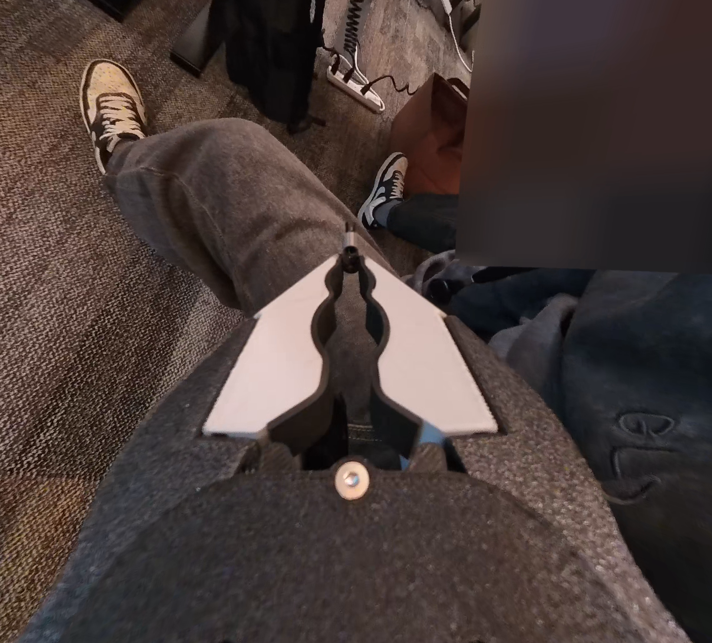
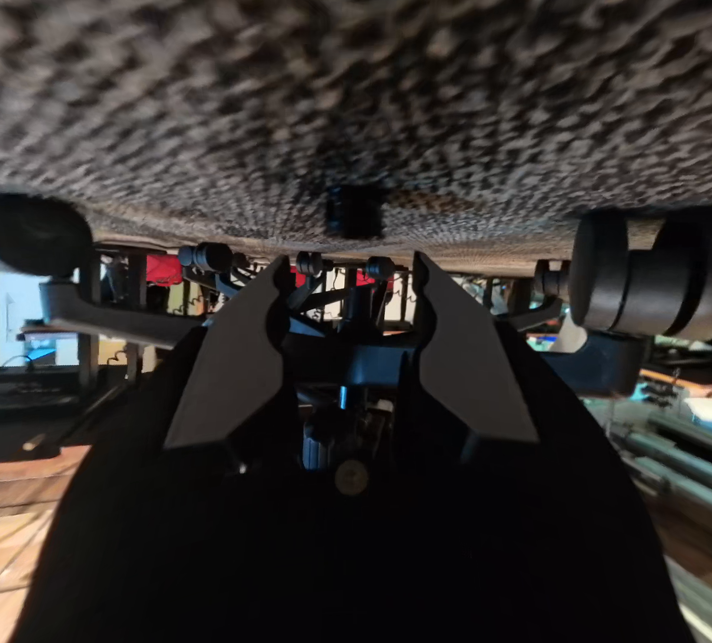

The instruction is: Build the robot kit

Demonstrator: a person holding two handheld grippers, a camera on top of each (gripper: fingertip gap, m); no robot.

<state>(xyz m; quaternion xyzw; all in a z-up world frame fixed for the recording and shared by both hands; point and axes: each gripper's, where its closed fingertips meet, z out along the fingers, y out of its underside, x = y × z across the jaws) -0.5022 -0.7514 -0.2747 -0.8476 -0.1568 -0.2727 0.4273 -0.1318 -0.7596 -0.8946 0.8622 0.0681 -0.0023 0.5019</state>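
Left wrist view: carpet [image 1: 77, 316] and trouser leg [image 1: 215, 208] are seen beneath left gripper [image 1: 350, 259]; jaws nearly together, clamped on small dark pin-like piece [image 1: 350, 237], frame centre. Right wrist view, inverted: right gripper [image 2: 351, 258] jaws apart, nothing held; chair base [image 2: 366, 355] nearest.

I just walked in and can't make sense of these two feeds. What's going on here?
A seated person is holding a gripper in each hand. The left gripper is over the person's grey trouser leg, its fingers closed on a small black and silver pin-like part. The right gripper is open and empty; its view is upside down, low by the carpet, facing the wheeled base of an office chair. A small dark object lies on the carpet ahead.
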